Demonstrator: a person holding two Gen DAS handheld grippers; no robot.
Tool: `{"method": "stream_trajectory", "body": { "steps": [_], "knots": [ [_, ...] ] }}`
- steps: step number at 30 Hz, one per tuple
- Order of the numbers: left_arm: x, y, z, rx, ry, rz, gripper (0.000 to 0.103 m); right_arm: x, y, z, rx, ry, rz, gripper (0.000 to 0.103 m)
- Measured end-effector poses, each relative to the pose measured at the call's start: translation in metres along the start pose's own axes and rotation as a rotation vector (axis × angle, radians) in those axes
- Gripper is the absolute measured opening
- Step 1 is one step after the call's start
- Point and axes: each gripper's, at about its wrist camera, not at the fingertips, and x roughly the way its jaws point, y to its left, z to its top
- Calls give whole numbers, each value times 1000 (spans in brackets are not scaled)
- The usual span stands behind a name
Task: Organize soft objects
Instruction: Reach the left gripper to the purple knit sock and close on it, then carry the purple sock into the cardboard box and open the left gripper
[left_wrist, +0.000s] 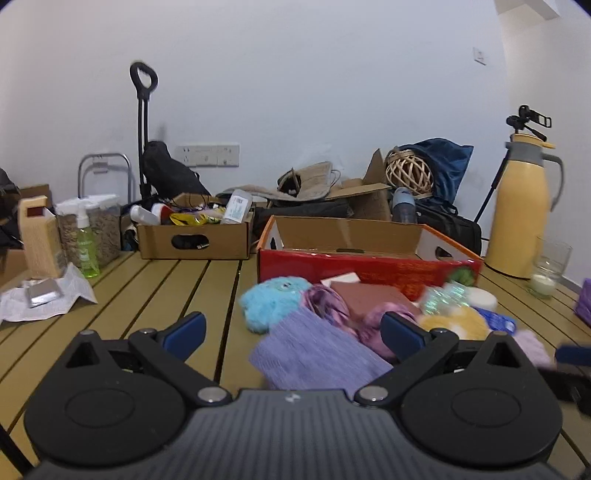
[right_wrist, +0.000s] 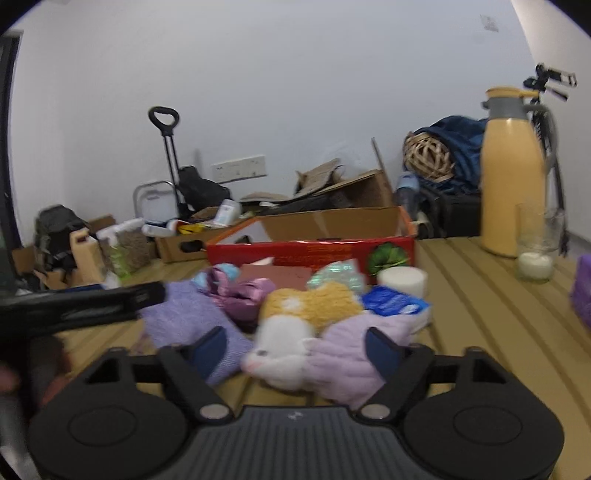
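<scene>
A heap of soft things lies on the slatted table in front of a red open box (left_wrist: 365, 266). In the left wrist view my left gripper (left_wrist: 293, 334) is open, its jaws wide around a folded purple knit cloth (left_wrist: 314, 354), beside a blue fluffy toy (left_wrist: 273, 301) and a pink satin cloth (left_wrist: 332, 304). In the right wrist view my right gripper (right_wrist: 295, 349) is open over a white-and-yellow plush (right_wrist: 291, 332) and a lilac fluffy cloth (right_wrist: 351, 354). The purple knit cloth (right_wrist: 188, 314) and the red box (right_wrist: 310, 254) lie beyond. The left gripper (right_wrist: 92, 301) reaches in from the left.
A brown cardboard box of bottles (left_wrist: 195, 236) stands at the back left, with a green spray bottle (left_wrist: 86, 243) and a foil packet on paper (left_wrist: 42, 295). A yellow thermos (right_wrist: 511, 177) and a glass with a candle (right_wrist: 535, 254) stand at the right. A blue packet (right_wrist: 395, 301) and white roll (right_wrist: 400, 280) lie by the heap.
</scene>
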Motion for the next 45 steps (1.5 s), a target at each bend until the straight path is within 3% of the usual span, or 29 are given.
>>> {"method": "stream_trajectory", "body": {
  "steps": [2, 4, 7, 14, 18, 22, 24, 29, 31, 35, 41, 45],
  "knots": [
    [22, 14, 6, -55, 54, -37, 93, 7, 9, -2, 28, 14, 65, 67],
    [39, 28, 5, -108, 139, -109, 52, 19, 20, -6, 48, 57, 128, 62],
    [47, 45, -5, -214, 241, -208, 19, 35, 37, -10, 63, 89, 165, 62],
    [2, 55, -43, -309, 275, -185, 9, 56, 57, -24, 60, 150, 58, 63],
    [-9, 51, -43, -269, 243, -176, 8, 57, 51, -35, 80, 144, 96, 63],
    [-10, 47, -34, -191, 194, -178, 7, 54, 46, -25, 71, 95, 133, 66],
    [-5, 48, -31, -157, 199, -179, 7, 62, 40, -20, 85, 115, 160, 65],
    [-2, 50, -30, -150, 206, -177, 7, 79, 31, -19, 175, 193, 214, 46],
    [-7, 49, -32, -154, 202, -176, 6, 74, 33, -22, 186, 177, 233, 5],
    [-24, 47, -27, -145, 164, -194, 6, 58, 45, -24, 122, 162, 210, 5],
    [-32, 35, 26, -99, 46, -269, 6, 23, 54, 10, 82, 38, 213, 5],
    [26, 31, 98, -124, 37, -364, 6, 47, 41, 67, 62, 15, 227, 5]
  ]
}}
